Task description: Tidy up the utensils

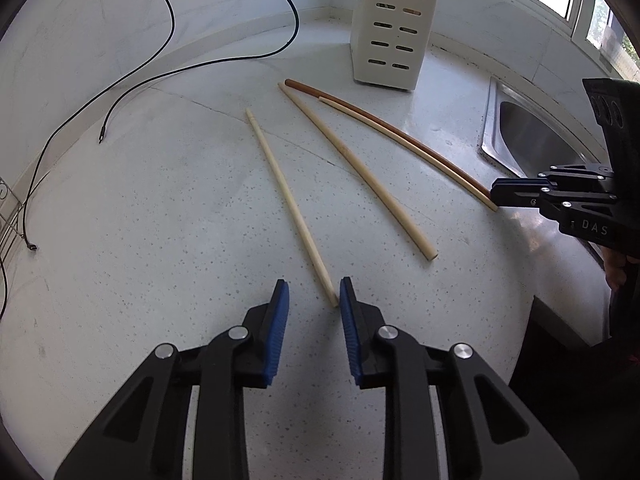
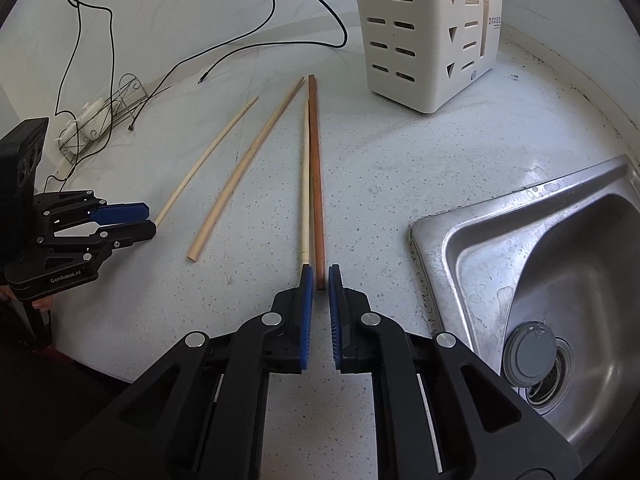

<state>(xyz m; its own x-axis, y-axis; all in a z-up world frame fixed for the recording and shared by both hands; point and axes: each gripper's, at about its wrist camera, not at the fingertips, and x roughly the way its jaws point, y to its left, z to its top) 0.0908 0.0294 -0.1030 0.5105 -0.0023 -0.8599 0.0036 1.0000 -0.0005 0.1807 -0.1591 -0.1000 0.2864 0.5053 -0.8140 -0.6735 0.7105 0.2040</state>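
Four chopsticks lie on the speckled surface (image 1: 160,208). The left gripper (image 1: 314,292) is spread wide, and the near tip of one pale chopstick (image 1: 286,196) sits just inside its right finger. The right gripper (image 2: 318,280) is spread a little, and the end of the brown chopstick (image 2: 316,176) lies between its fingers. A thin pale chopstick (image 2: 306,176) lies touching the brown one, right by the left finger.

To do this well, I think each gripper should go low, get its stick in the middle, and squeeze gently. The right one must pinch only the brown stick, or take both neatly, so none rolls toward the sink (image 2: 540,272).

The white holder (image 1: 394,24) stands upright at the back. Something brown pokes out of its top. I cannot tell what it is. The sink holds only a gray plug (image 2: 530,354).
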